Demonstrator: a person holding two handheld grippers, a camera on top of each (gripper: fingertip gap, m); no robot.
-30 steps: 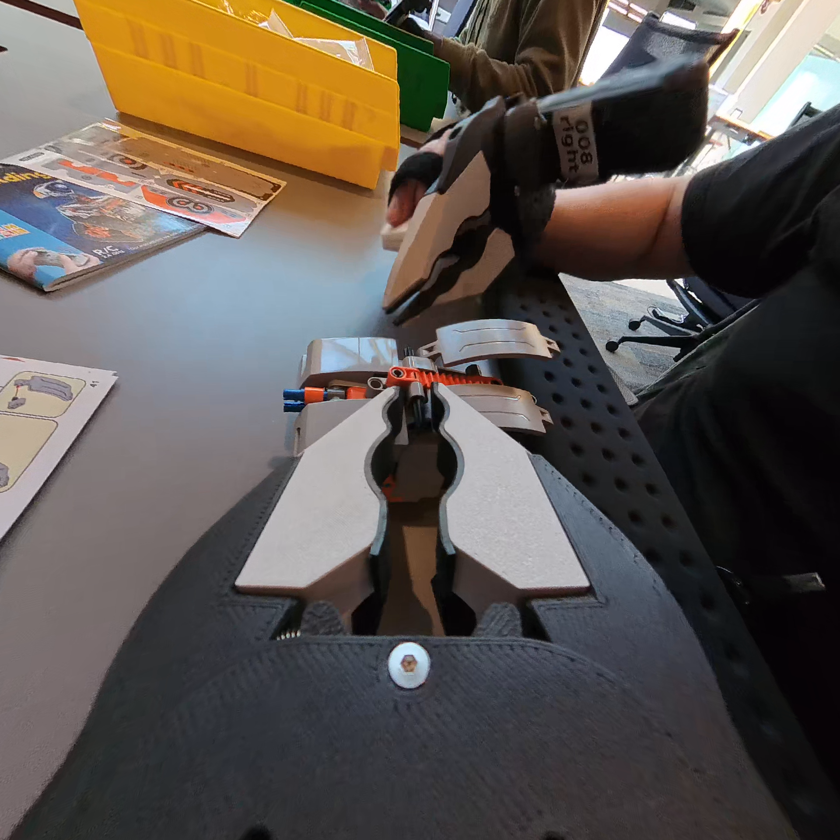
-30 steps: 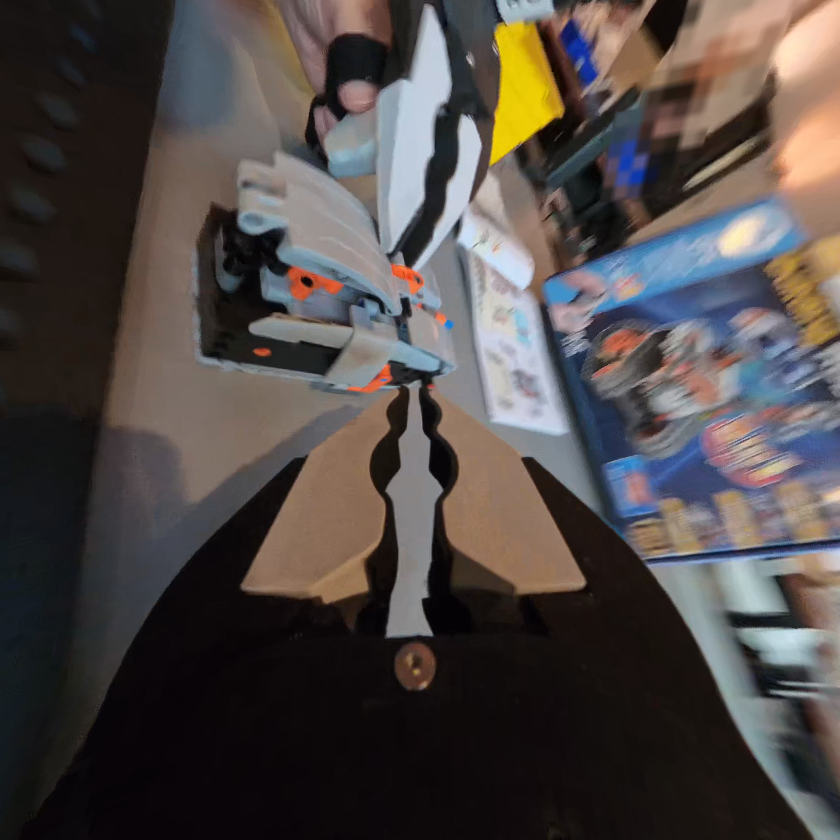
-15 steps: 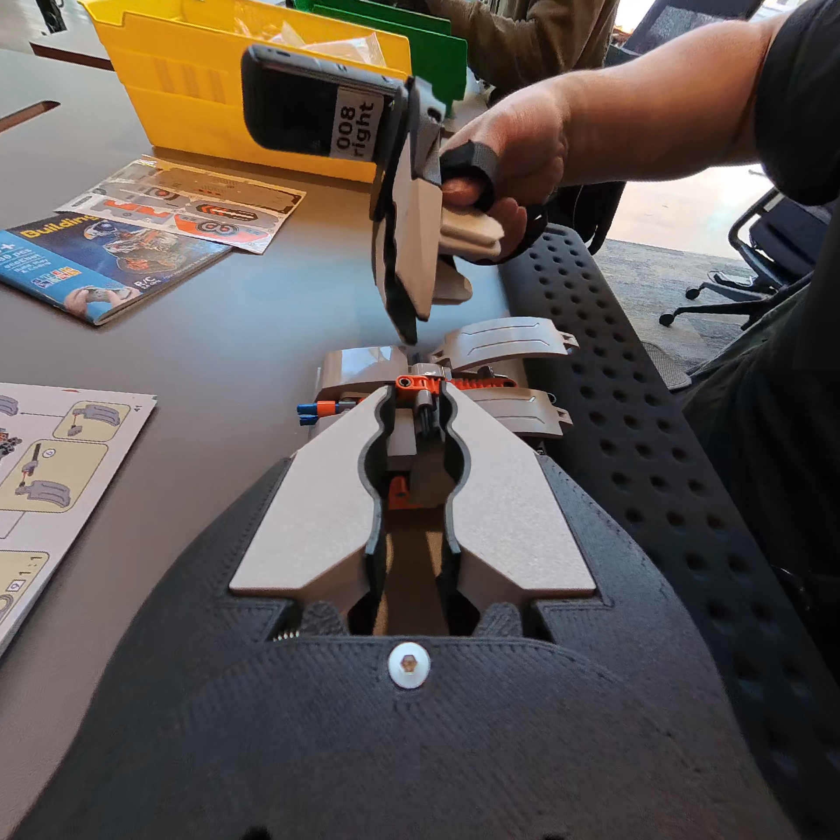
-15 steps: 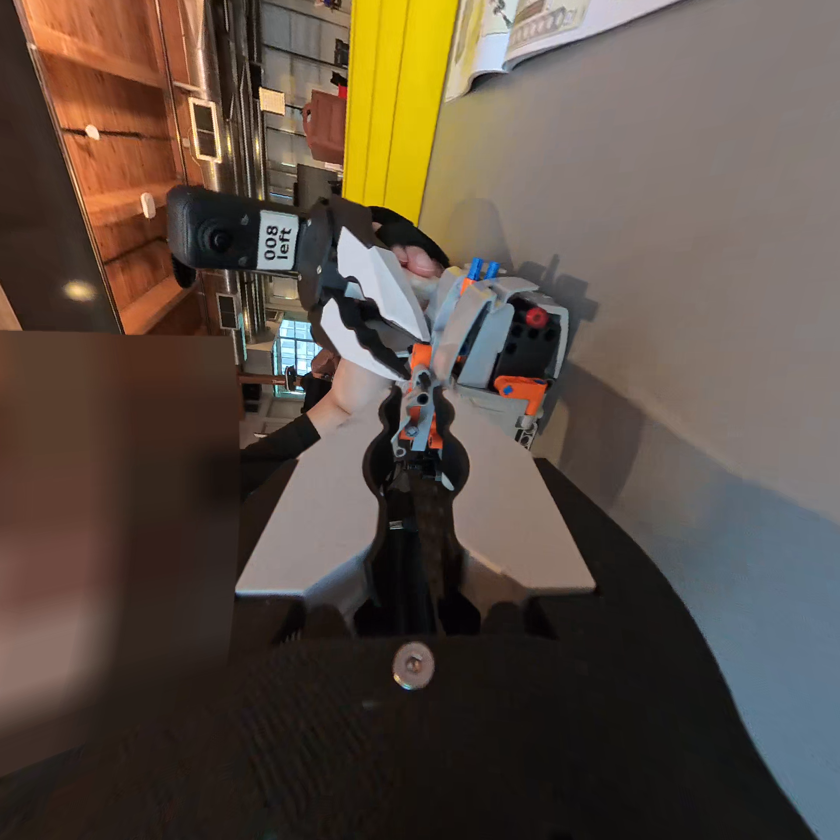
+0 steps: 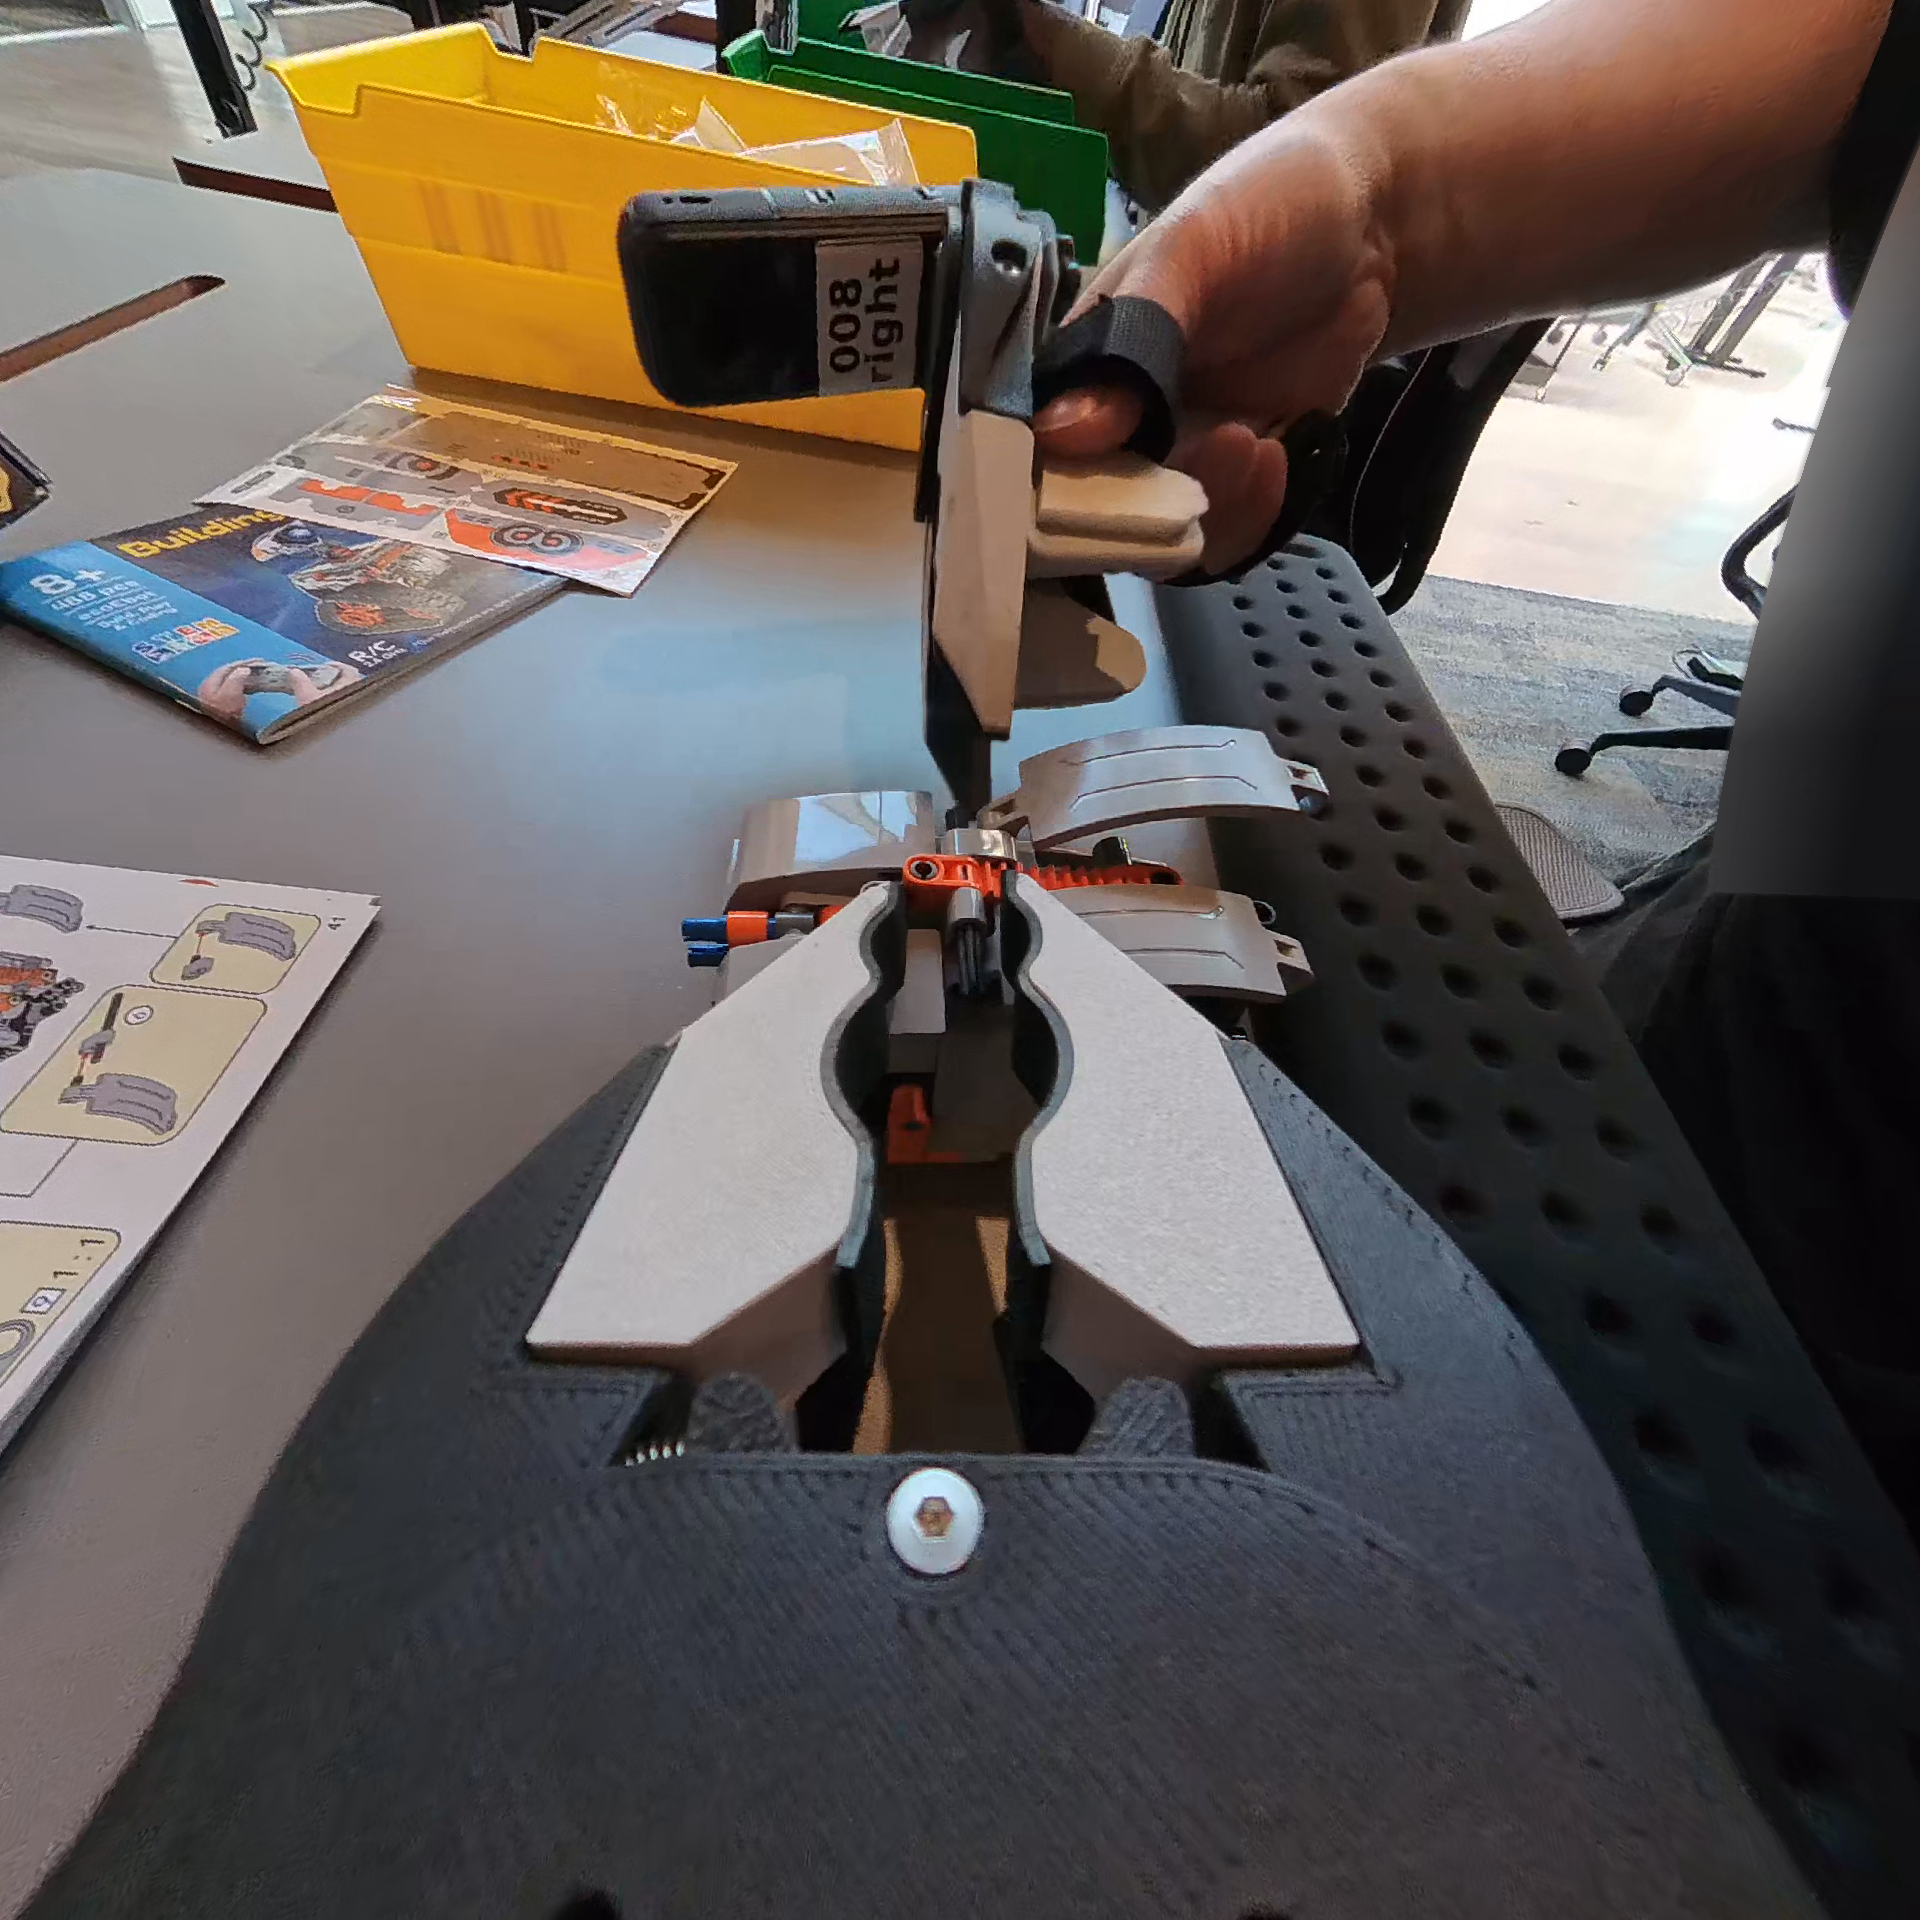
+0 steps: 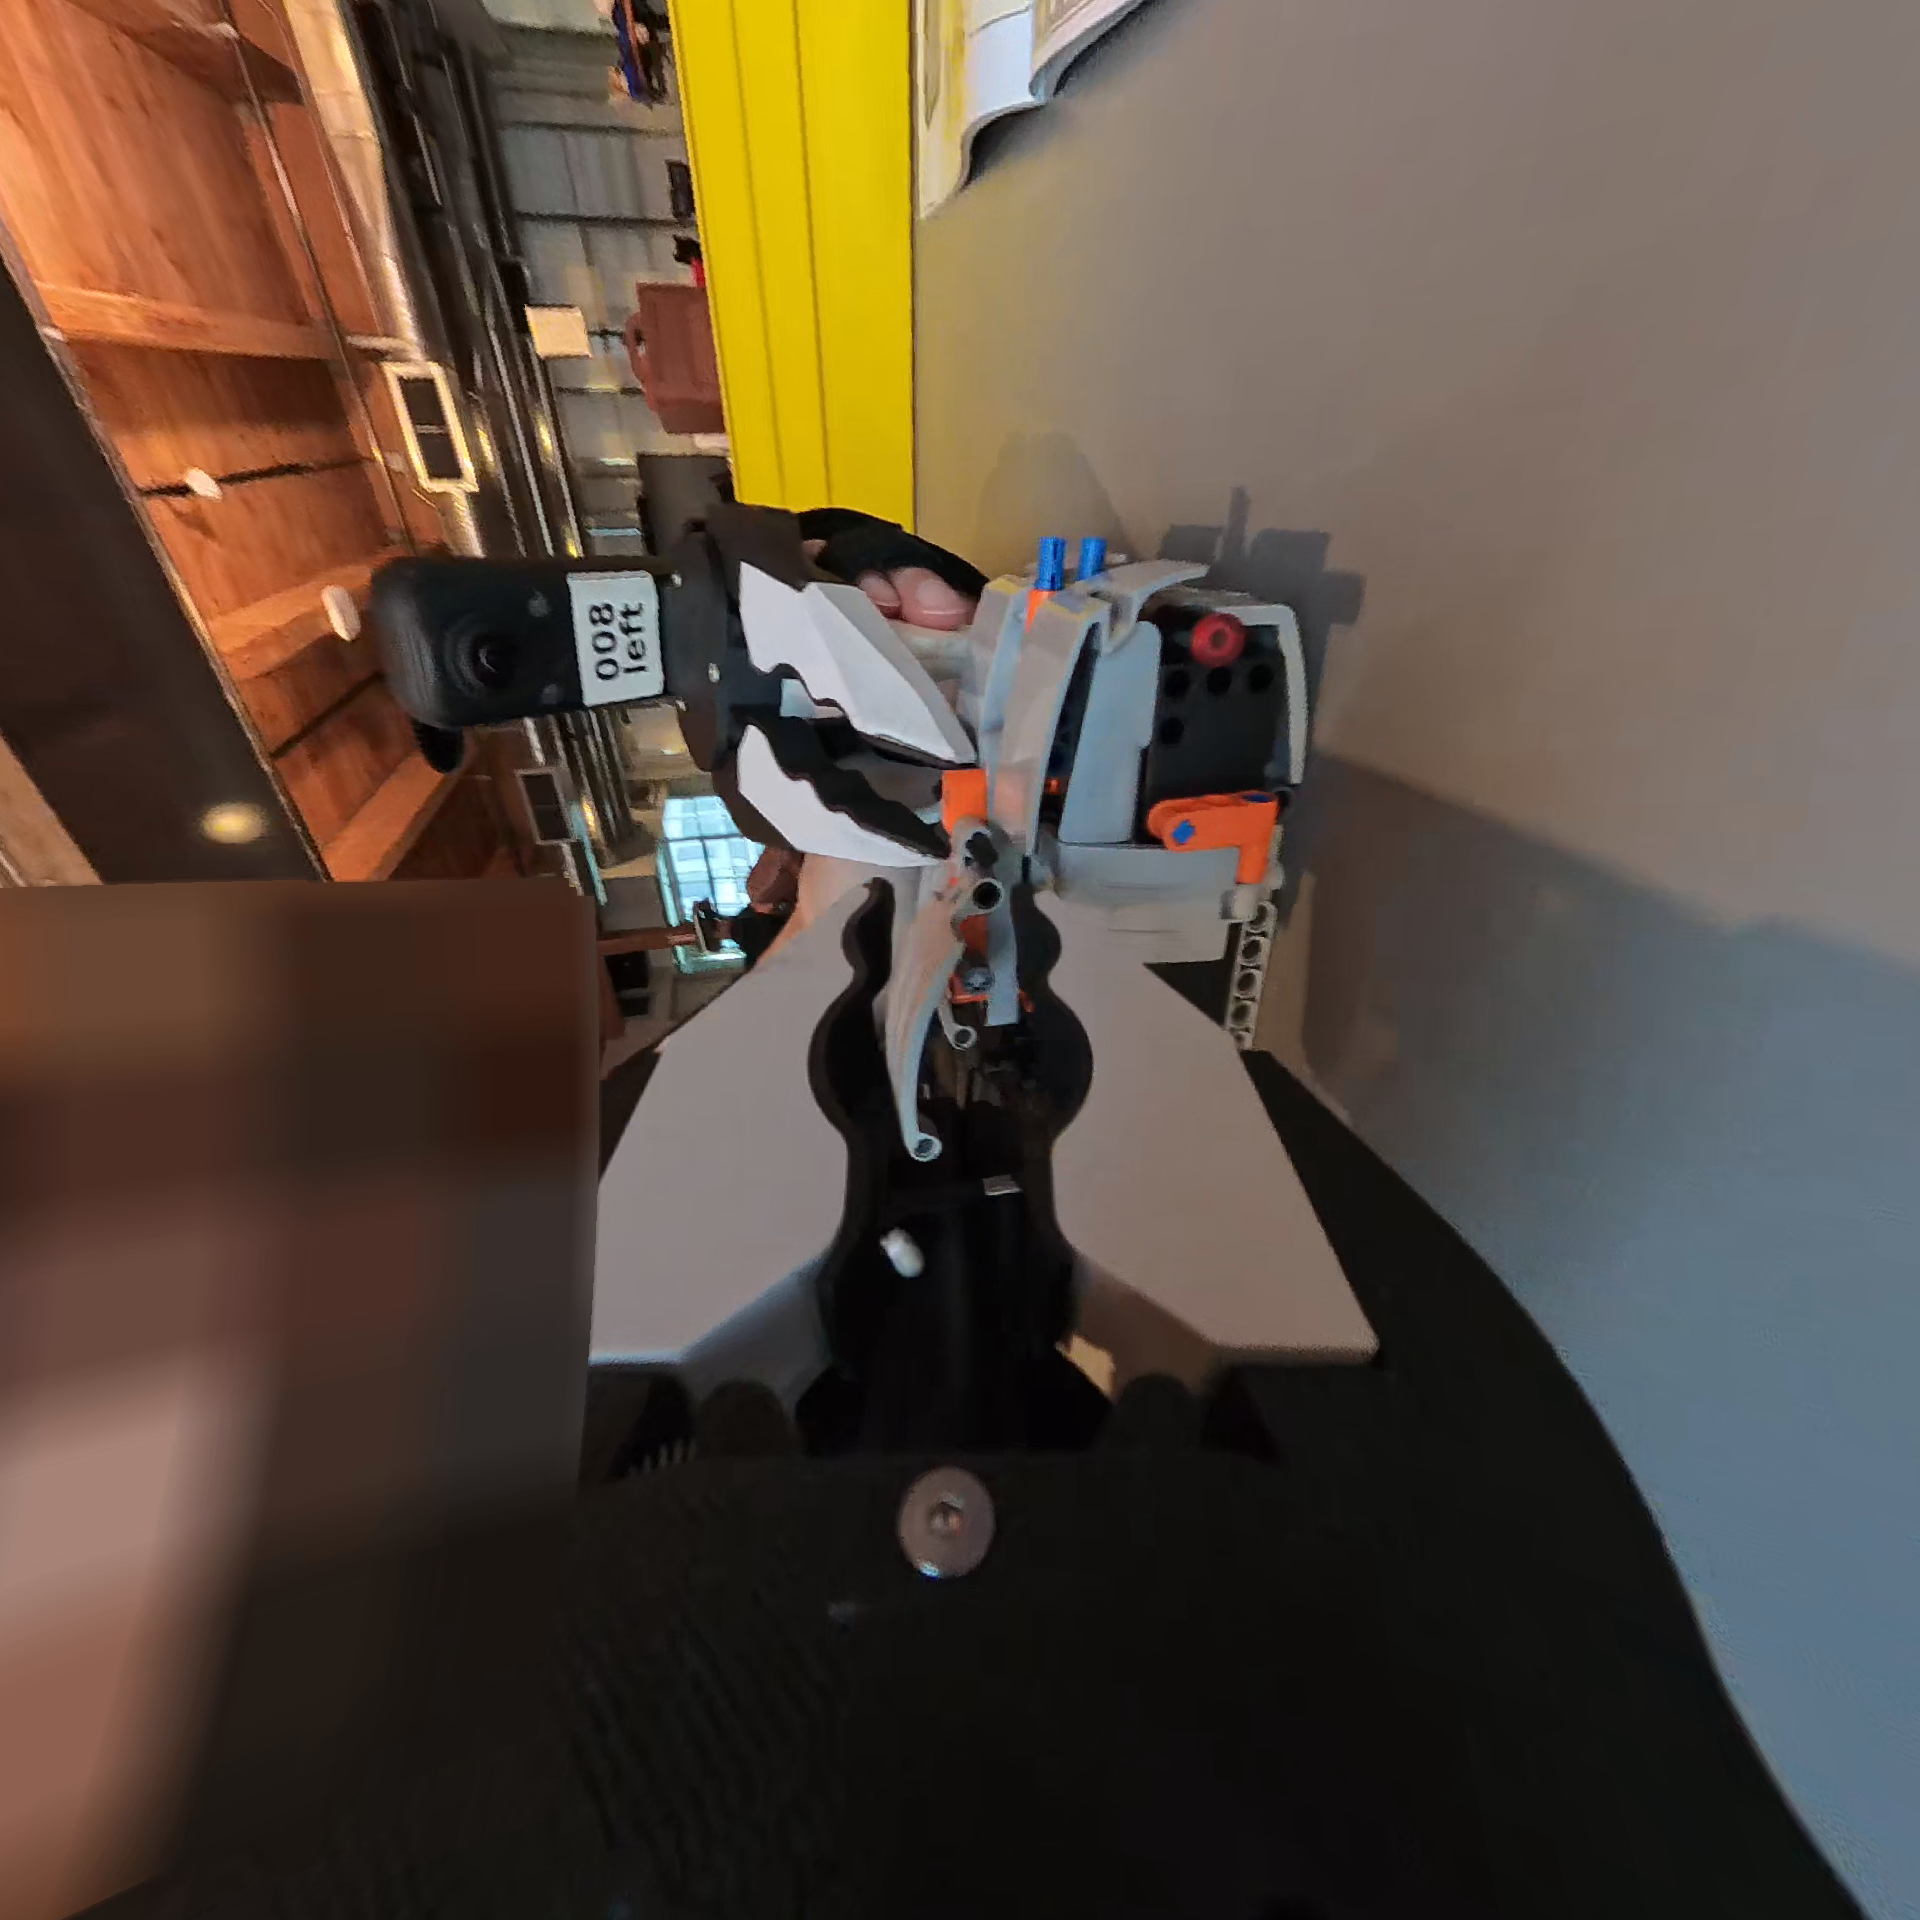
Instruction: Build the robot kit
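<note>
A grey, orange and black brick-built toy model (image 5: 1143,790) lies on the grey table (image 5: 520,810). My left gripper (image 5: 943,904) is shut on the model's near end, with its fingers on either side. The left gripper also shows in the right wrist view (image 6: 951,795), pressed against the model (image 6: 1122,727). My right gripper (image 6: 961,904) comes down from above and is closed on a small grey connector (image 6: 982,883) on top of the model. A curved grey panel (image 6: 914,1039) sits in its gap. In the left wrist view the right gripper's tip (image 5: 961,779) touches the model's top.
A yellow bin (image 5: 499,239) and a green bin (image 5: 935,114) stand at the back. A blue booklet (image 5: 260,613), a sticker sheet (image 5: 468,499) and an instruction sheet (image 5: 125,1039) lie to the left. A black perforated panel (image 5: 1455,987) runs along the right. Left and right tips are no more than a few centimetres apart.
My right gripper has swung from beyond the model to above it, and its tip has come down onto the model's top. My left gripper has kept its hold on the model.
</note>
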